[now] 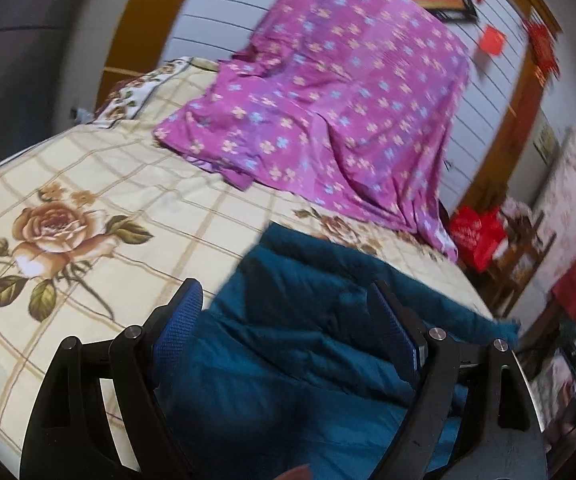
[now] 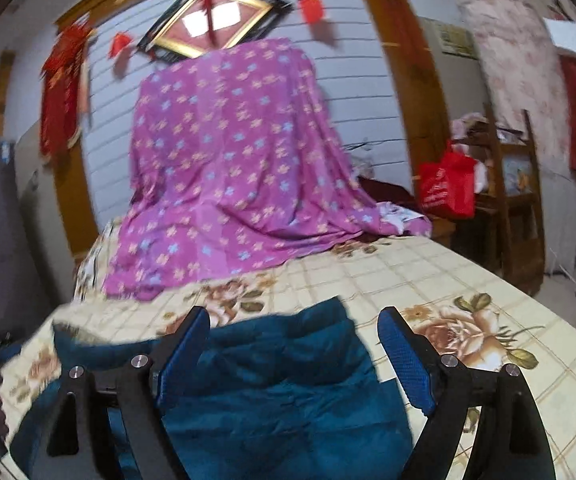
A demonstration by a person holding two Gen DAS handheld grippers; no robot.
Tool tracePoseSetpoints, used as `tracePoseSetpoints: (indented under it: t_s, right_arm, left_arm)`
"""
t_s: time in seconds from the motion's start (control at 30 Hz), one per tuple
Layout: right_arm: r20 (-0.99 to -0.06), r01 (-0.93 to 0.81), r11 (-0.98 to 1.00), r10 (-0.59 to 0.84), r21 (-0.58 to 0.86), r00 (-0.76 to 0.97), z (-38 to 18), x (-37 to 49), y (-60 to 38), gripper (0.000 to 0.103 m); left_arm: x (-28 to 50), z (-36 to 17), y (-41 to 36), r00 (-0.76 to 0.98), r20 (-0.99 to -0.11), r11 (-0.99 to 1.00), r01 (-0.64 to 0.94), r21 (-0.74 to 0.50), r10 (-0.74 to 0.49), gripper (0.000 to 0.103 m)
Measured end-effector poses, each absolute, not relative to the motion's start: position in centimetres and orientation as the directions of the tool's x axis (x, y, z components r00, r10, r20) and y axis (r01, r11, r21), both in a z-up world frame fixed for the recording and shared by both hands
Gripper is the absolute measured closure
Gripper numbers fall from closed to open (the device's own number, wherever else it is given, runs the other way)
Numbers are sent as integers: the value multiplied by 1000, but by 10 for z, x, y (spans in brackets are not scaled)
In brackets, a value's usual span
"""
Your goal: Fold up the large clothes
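Teal quilted jacket [image 1: 307, 344] lies on the bedspread [image 1: 100, 184] beneath both the left gripper [image 1: 284, 312] and right gripper [image 2: 293, 332], each spread wide, gripping nothing.

home bedroom | rose-print bedsheet [image 1: 88, 184] — draped purple floral cloth [image 2: 224, 160] | red wall decorations [image 2: 62, 88]
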State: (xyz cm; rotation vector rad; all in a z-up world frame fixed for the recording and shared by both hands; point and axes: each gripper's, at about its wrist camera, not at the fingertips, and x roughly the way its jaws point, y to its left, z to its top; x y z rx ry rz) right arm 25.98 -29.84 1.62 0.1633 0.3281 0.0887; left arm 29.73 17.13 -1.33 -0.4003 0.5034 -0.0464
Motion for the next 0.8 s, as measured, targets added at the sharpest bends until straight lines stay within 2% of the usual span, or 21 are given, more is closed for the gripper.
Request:
tracePoseSetpoints:
  t_s: [0.07,0.13,0.2,0.27,0.3,0.4,0.43,0.53,0.67,0.73,0.8]
  right_arm:
    - [-349,-92,988,131,127,928,12,265,-282,19]
    - [-403,-141,985,170,101,900,7,276,-264,19]
    - [-519,-182,981,192,70,833,-2,299,-244,19]
    - [-672,-238,969,217,62,708,-20,328,-225,19]
    - [-720,-224,974,179,34,671,-31,341,-219,19]
    - [-797,-202,979,127,7,590,-61,372,-219,19]
    - [-804,-179,984,113,9,583,-68,380,-224,19]
    - [-814,-103,992,124,79,568,-90,404,-250,18]
    - [-781,-20,988,135,155,610,-102,419,-282,18]
    - [-767,8,978,157,206,623,-107,421,-293,18]
    - [-756,5,971,184,241,629,-107,420,-296,18]
  left_arm:
    - [303,-13,155,862,-476,931,-12,-364,-175,19]
    - [314,-15,129,839,-516,957,16,-290,-171,19]
    - [330,-21,104,803,-573,978,50,-203,-160,19]
    - [349,-34,88,784,-612,991,35,-127,-105,19]
    - [359,-44,85,761,-645,996,5,-93,-64,19]
    - [383,-80,99,679,-732,995,-98,-20,52,18]
    - [390,-95,112,635,-768,989,-146,-10,86,18]
    - [393,-109,143,621,-783,968,-211,-133,28,17]
    - [392,-113,148,610,-785,959,-272,-75,112,16]
    - [389,-115,149,600,-786,948,-313,-56,152,10]
    - [387,-115,155,599,-790,943,-319,-89,129,10]
